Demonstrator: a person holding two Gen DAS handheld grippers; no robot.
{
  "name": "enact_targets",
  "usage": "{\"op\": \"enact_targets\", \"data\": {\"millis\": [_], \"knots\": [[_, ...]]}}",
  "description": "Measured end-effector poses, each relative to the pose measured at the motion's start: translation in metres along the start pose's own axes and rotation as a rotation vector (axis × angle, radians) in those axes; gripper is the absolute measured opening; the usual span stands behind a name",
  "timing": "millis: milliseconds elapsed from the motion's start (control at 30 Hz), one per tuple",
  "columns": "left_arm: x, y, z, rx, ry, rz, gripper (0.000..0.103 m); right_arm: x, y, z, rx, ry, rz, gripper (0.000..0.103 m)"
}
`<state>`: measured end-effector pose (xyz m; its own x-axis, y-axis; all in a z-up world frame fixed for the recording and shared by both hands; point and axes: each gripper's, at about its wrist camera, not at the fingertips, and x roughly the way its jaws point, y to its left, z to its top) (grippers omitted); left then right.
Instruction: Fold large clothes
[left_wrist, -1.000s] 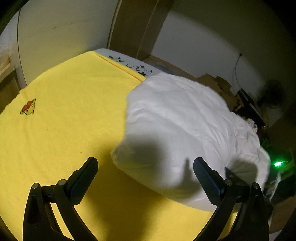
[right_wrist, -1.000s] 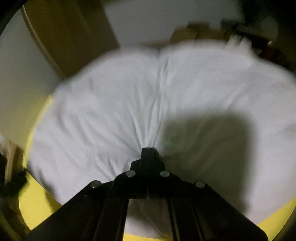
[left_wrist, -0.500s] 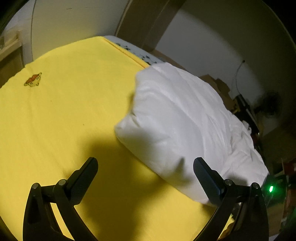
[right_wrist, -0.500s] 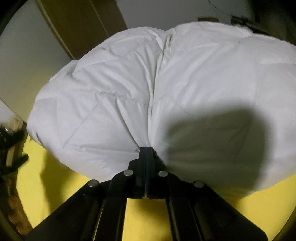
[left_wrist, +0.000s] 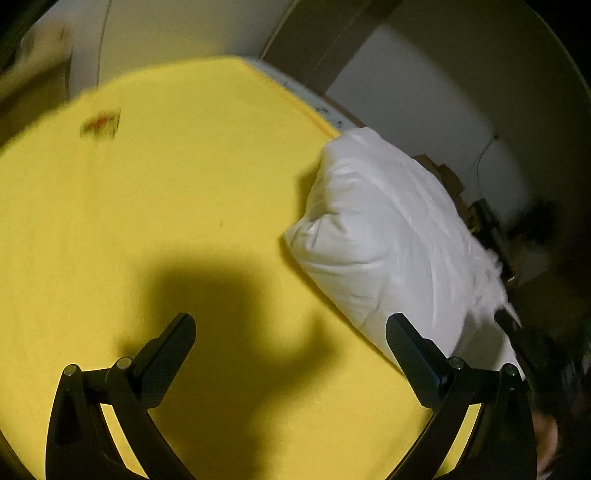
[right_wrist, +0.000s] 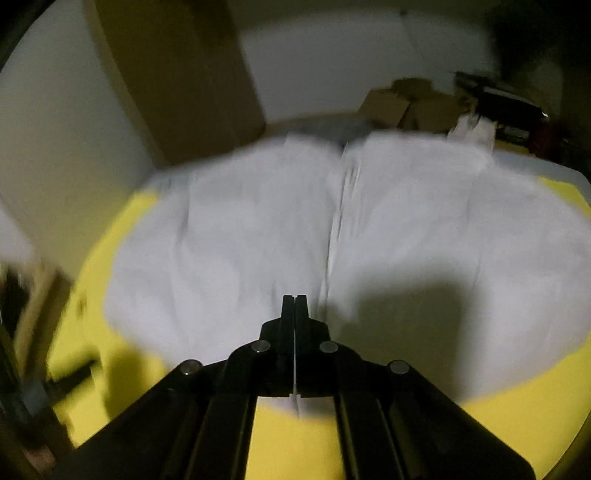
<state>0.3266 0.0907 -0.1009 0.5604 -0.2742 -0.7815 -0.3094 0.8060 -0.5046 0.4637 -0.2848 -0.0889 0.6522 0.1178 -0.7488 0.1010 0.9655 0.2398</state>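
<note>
A puffy white quilted garment (left_wrist: 384, 236) lies on a yellow blanket (left_wrist: 147, 221), at the right of the left wrist view. My left gripper (left_wrist: 291, 332) is open and empty, above bare yellow blanket to the garment's left. In the right wrist view the garment (right_wrist: 258, 240) fills the middle, blurred. My right gripper (right_wrist: 294, 306) is shut on the garment's near edge; a thin white strip of fabric shows between its jaws.
The blanket (right_wrist: 509, 406) covers a bed with a patterned white sheet edge (left_wrist: 325, 110) at the far side. Cardboard boxes (right_wrist: 410, 103) and dark clutter stand beyond the bed. A brown door or panel (right_wrist: 177, 74) and white walls lie behind.
The left gripper has swung left, so the garment now sits further right in its view. The right gripper has pulled back and the garment looks flatter and further off.
</note>
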Motion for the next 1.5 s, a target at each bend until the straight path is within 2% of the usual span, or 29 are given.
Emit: {"op": "enact_targets", "data": {"millis": [33,133,167,233,267,367,400,433,467,500,533,567,633,733,767,867,967,1167,1300,1367,1400,1433,1500], "knots": [[0.001,0.009,0.002,-0.037,0.028,-0.049,0.103,0.010,-0.007,0.019,0.045,-0.013,-0.007,0.000],[0.002,0.021,0.004,-0.053,0.060,-0.089,0.103,0.051,-0.011,0.048,0.114,0.005,-0.002,0.000],[0.000,0.025,0.007,-0.044,0.063,-0.085,0.103,0.060,-0.012,0.043,0.124,0.039,-0.012,0.000],[-0.001,0.032,0.013,-0.043,0.060,-0.081,0.103,0.106,-0.027,0.037,0.166,0.214,0.003,0.000],[0.000,0.034,0.016,-0.054,0.063,-0.083,0.103,0.124,-0.036,0.027,0.179,0.242,0.025,0.000],[0.010,0.044,0.024,-0.126,0.091,-0.154,0.103,0.117,-0.031,0.026,0.132,0.227,0.024,0.000],[0.018,0.046,0.026,-0.174,0.119,-0.219,0.103,0.107,-0.033,0.027,0.149,0.216,0.038,0.000],[0.026,0.047,0.027,-0.215,0.142,-0.304,0.103,0.094,-0.035,0.026,0.179,0.190,0.066,0.005],[0.035,0.045,0.028,-0.248,0.175,-0.386,0.103,0.075,-0.038,0.021,0.206,0.144,0.112,0.006],[0.043,0.040,0.031,-0.267,0.207,-0.436,0.103,0.052,-0.037,0.017,0.202,0.097,0.163,0.006],[0.054,0.036,0.032,-0.299,0.251,-0.490,0.103,0.030,-0.035,0.012,0.170,0.066,0.194,0.016],[0.059,0.033,0.033,-0.312,0.259,-0.493,0.103,0.018,-0.033,0.010,0.147,0.054,0.203,0.041],[0.067,0.027,0.037,-0.310,0.233,-0.471,0.103,-0.021,-0.031,-0.002,0.115,0.005,0.233,0.068],[0.078,0.022,0.042,-0.303,0.202,-0.438,0.103,-0.077,-0.033,-0.018,0.057,-0.112,0.284,0.075],[0.083,0.021,0.044,-0.303,0.197,-0.436,0.103,-0.097,-0.037,-0.025,0.044,-0.159,0.303,0.081],[0.097,0.016,0.051,-0.295,0.174,-0.417,0.103,-0.137,-0.045,-0.032,0.014,-0.250,0.350,0.083],[0.110,0.001,0.061,-0.258,0.119,-0.396,0.103,-0.164,-0.051,-0.049,-0.038,-0.302,0.344,0.084],[0.129,-0.005,0.080,-0.274,0.099,-0.380,0.103,-0.158,-0.064,-0.059,-0.117,-0.337,0.243,0.084],[0.134,-0.007,0.092,-0.259,0.058,-0.372,0.101,-0.147,-0.086,-0.062,-0.090,-0.312,0.187,0.084],[0.137,-0.008,0.094,-0.253,0.057,-0.378,0.097,-0.140,-0.098,-0.063,-0.060,-0.295,0.159,0.084],[0.139,-0.011,0.096,-0.239,0.055,-0.374,0.088,-0.136,-0.105,-0.064,-0.044,-0.285,0.148,0.084],[0.140,-0.014,0.097,-0.216,0.045,-0.368,0.073,-0.130,-0.111,-0.064,-0.027,-0.266,0.127,0.084],[0.139,-0.016,0.095,-0.183,0.041,-0.361,0.055,-0.121,-0.117,-0.064,-0.012,-0.239,0.093,0.084]]}}
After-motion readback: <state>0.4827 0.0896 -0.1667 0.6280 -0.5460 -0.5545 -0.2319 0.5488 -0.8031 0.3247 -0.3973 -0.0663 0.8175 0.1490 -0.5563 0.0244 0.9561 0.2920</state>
